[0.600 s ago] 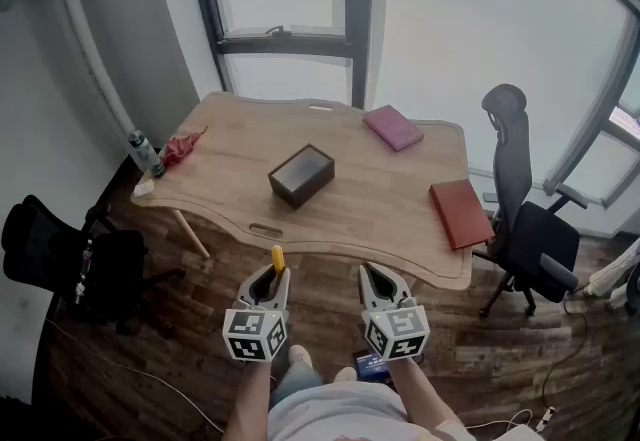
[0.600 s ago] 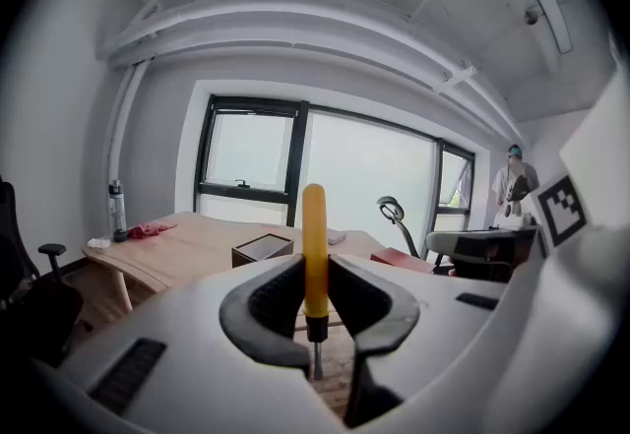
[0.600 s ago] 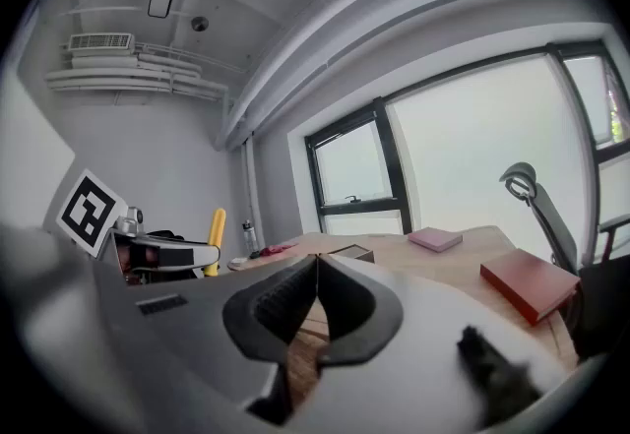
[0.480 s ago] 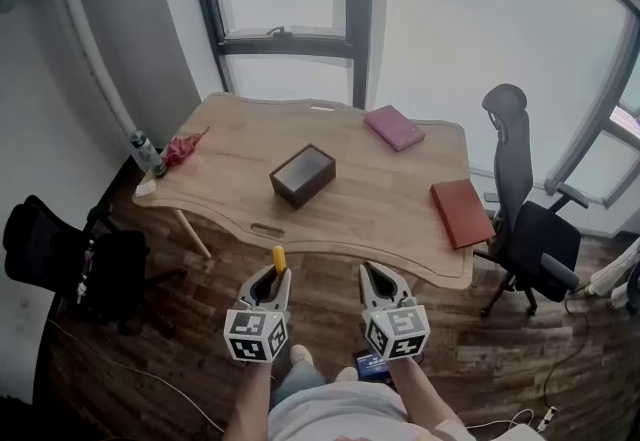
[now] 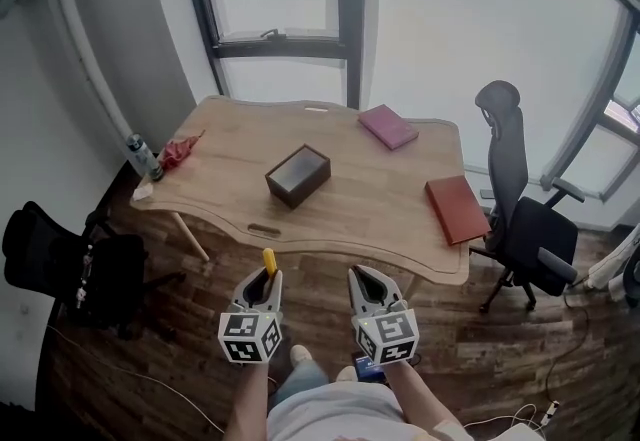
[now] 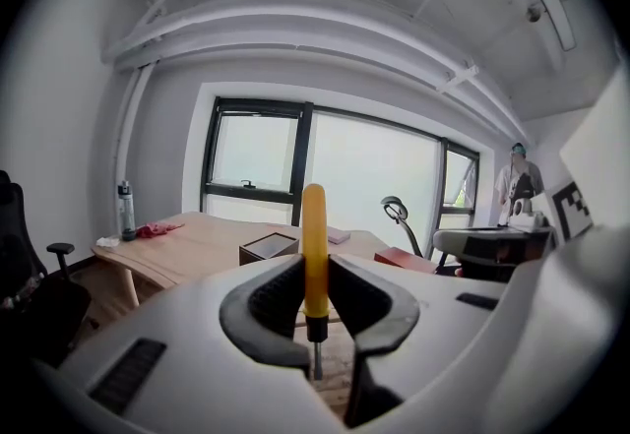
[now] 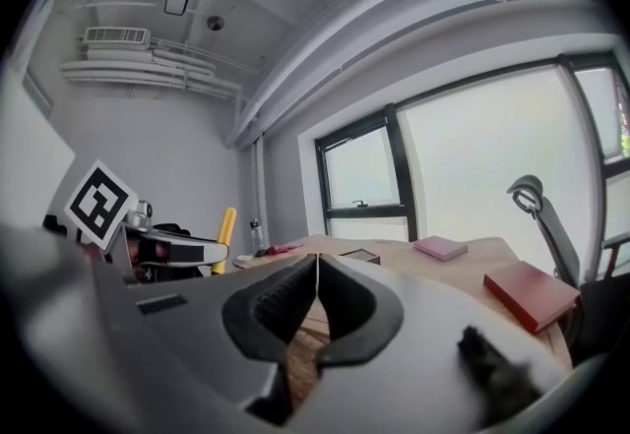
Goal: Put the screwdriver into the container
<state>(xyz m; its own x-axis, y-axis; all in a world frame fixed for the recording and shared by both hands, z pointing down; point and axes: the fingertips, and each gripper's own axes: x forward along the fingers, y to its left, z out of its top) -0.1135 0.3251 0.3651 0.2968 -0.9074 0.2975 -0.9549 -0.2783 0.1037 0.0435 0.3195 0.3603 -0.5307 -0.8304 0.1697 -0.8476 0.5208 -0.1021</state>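
Left gripper [image 5: 266, 276] clamped on the upright screwdriver [image 6: 314, 245], right gripper [image 7: 316, 275] with jaws closed empty, the person should bring it squarely above the container [image 5: 298, 176] before releasing.

Lower centre of the head view: left tongs [image 5: 268, 275] and right tongs [image 5: 361, 272], each a pale grey moulded shell tapering to two jaws. Jaw faces carry black ribbed pads [image 6: 273, 294]. Each unit bears a white cube [image 5: 250, 337] printed with black square markers. Bottom edge: the person's white top [image 5: 330, 421].

Right hand-held gripper [image 7: 317, 263] — jaws pressed together; table [image 7: 433, 263] ahead.
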